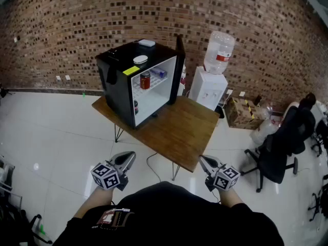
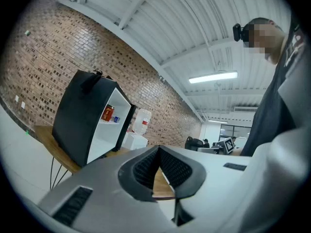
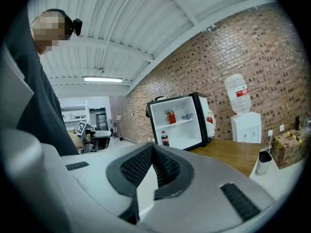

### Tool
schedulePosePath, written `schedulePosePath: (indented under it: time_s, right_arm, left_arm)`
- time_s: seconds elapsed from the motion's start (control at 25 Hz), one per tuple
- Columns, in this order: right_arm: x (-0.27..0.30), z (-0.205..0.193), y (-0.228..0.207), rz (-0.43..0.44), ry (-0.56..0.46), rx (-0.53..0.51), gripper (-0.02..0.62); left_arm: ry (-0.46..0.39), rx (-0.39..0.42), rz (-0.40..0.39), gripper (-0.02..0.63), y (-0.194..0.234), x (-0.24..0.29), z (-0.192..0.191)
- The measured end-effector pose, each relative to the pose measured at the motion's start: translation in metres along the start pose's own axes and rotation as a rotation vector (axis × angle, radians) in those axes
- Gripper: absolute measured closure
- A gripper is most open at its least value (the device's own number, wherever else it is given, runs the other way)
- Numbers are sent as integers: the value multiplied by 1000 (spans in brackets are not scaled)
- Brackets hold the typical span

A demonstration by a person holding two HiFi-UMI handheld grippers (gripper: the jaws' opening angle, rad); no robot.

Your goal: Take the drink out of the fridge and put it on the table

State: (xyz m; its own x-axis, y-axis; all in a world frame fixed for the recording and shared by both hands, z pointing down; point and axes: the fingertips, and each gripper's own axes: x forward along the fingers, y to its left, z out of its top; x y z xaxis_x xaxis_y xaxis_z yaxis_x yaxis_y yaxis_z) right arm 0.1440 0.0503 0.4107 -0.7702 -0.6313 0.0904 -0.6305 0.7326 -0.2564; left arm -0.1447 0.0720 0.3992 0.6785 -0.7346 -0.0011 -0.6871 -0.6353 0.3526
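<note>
Fingers (image 2: 143,170) pressed together on the left gripper (image 1: 131,156), right gripper (image 1: 203,159) closed too, both empty, well short of the worktop (image 1: 184,129). The red drink can (image 1: 145,80) waits on the open mini fridge's (image 1: 115,86) upper shelf. Approach stage, by my reckoning: next, reach in and open around the can.

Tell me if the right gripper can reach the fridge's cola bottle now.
Probably not yet: the right gripper is short of the table, far from the bottle. The fridge stands open, so the way looks clear.
</note>
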Motion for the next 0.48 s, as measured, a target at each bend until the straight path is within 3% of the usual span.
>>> schedulePosePath:
  time_s: [0.28, 0.48]
  right_arm:
    - [-38, 16, -77, -99, -38, 4, 582]
    - [-33, 26, -134, -190, -49, 3, 583]
  left_arm:
    - [-8, 23, 41, 606, 10, 84, 14]
    - [0, 64, 21, 606, 42, 135, 35]
